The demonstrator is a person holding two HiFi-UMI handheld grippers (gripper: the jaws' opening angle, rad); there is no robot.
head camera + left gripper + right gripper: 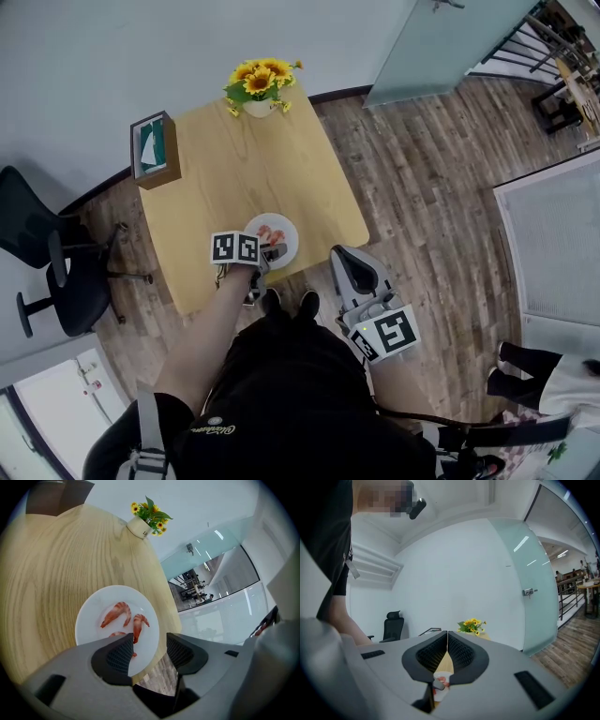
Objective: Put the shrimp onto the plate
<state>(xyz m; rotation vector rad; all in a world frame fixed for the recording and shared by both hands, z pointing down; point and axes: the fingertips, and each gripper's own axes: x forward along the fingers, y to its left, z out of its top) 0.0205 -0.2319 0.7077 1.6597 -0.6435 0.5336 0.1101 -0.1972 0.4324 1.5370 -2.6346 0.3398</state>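
Seen from above, a light wooden table (216, 178) fills the upper middle of the frame. A white plate (285, 228) sits near its lower edge. The shrimp are on that plate, and no view shows any lying loose on the table.

The left gripper (266, 255) is over the plate's lower left rim and tilts down toward it. In the left gripper view its jaws are spread wide with nothing between the pads. Only the plate's right rim and the floor past the table's edge show through the gap. The left gripper (150, 641) looks onto the plate (91, 620) from just behind it, so the shrimp lie ahead of the jaws and a little left of the gap.

- One shrimp (116, 613) curves from lower left to upper right.
- A second shrimp (139, 624) runs nearly up and down the frame.
- A third shrimp (117, 633) is partly hidden behind the left jaw.

The right gripper (347, 261) is off the table's lower right corner, farther from the plate than the left one. In the right gripper view its jaws are pressed together and hold nothing. The right gripper (447, 644) faces roughly level across the table.

With the left jaws released and empty, the left hand looks free to draw back.
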